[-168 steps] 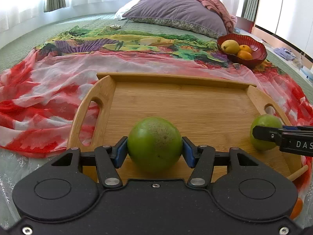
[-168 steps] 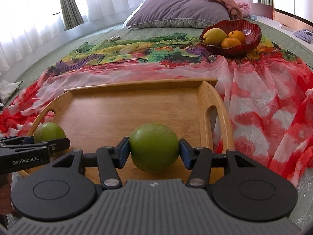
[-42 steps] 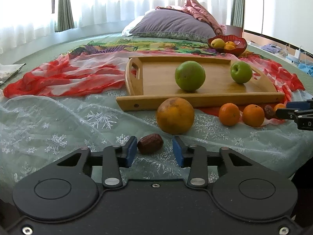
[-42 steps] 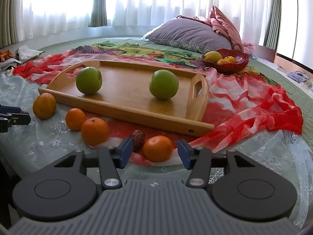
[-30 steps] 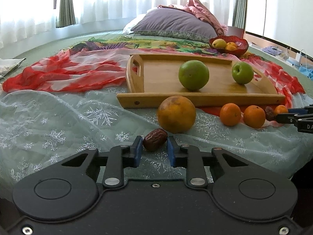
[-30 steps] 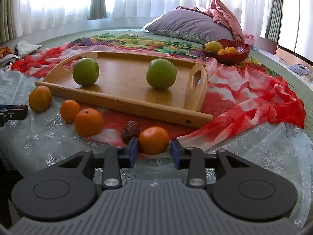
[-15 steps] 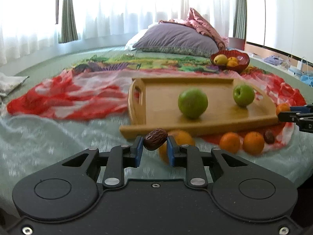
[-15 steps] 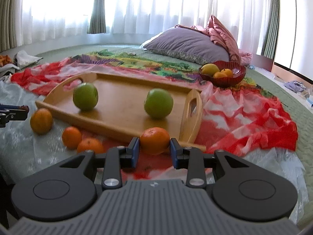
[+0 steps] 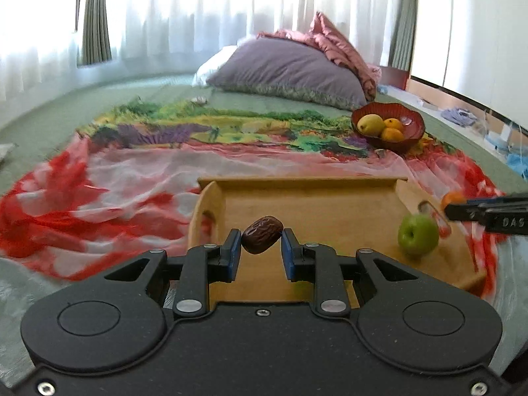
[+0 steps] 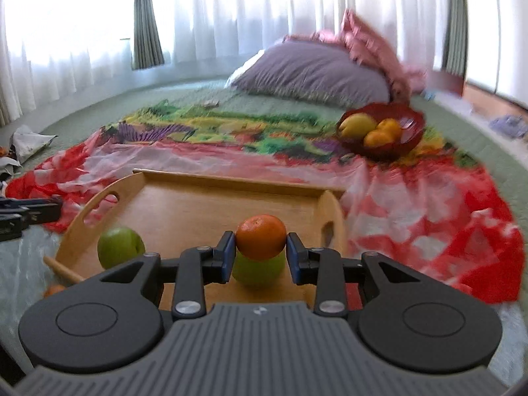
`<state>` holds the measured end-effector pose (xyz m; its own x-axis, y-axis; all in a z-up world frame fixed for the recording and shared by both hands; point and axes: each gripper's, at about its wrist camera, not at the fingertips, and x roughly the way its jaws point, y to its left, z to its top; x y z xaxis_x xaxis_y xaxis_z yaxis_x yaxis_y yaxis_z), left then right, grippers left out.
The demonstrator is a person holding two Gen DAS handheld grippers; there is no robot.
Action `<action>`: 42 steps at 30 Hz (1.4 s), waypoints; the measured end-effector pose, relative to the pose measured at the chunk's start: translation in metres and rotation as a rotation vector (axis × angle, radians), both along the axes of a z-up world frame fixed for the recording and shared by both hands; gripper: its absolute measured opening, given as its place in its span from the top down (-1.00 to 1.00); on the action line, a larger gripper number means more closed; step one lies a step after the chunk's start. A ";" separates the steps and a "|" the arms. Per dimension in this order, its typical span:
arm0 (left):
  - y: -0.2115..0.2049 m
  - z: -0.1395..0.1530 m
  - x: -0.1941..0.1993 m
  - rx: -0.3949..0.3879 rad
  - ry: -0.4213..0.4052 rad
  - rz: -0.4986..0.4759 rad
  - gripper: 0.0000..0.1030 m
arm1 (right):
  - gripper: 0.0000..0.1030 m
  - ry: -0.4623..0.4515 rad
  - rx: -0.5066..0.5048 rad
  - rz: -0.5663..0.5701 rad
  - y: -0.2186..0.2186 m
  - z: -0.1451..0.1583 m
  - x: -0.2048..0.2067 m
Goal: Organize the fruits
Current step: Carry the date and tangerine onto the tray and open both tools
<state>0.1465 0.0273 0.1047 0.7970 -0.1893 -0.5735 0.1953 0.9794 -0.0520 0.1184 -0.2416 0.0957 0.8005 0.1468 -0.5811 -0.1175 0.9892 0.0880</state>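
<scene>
Left gripper (image 9: 260, 250): its fingers are pinching a brown date (image 9: 262, 235), long axis running across between the pads, tilted up to the right.
Right gripper (image 10: 260, 252): its fingers are clamping a small orange (image 10: 261, 237) at lower centre of the frame.
Tray (image 9: 316, 183): the wooden tray is lying directly ahead of and below both held fruits.
Apples: one green apple (image 10: 120, 247) is sitting at the tray's lower left, another (image 10: 259, 272) right beneath the orange.
Key relation: I'd judge the orange needs to be set down clear of that apple.
Bowl (image 9: 416, 124): the red bowl is sitting farther back on the bed, upper right.

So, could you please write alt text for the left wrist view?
The left gripper holds a brown date above a wooden tray with a green apple on it. A red fruit bowl sits beyond.
</scene>
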 end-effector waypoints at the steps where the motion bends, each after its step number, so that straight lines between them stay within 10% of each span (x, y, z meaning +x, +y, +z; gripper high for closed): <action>1: -0.002 0.001 0.012 -0.008 0.024 -0.005 0.53 | 0.26 0.032 0.020 0.005 -0.001 0.001 0.012; 15: -0.039 -0.045 0.128 0.000 0.256 0.004 0.53 | 0.26 0.246 -0.007 -0.032 0.009 -0.023 0.116; 42: -0.047 -0.065 0.145 0.074 0.290 0.023 0.53 | 0.26 0.332 0.042 -0.072 0.007 -0.053 0.140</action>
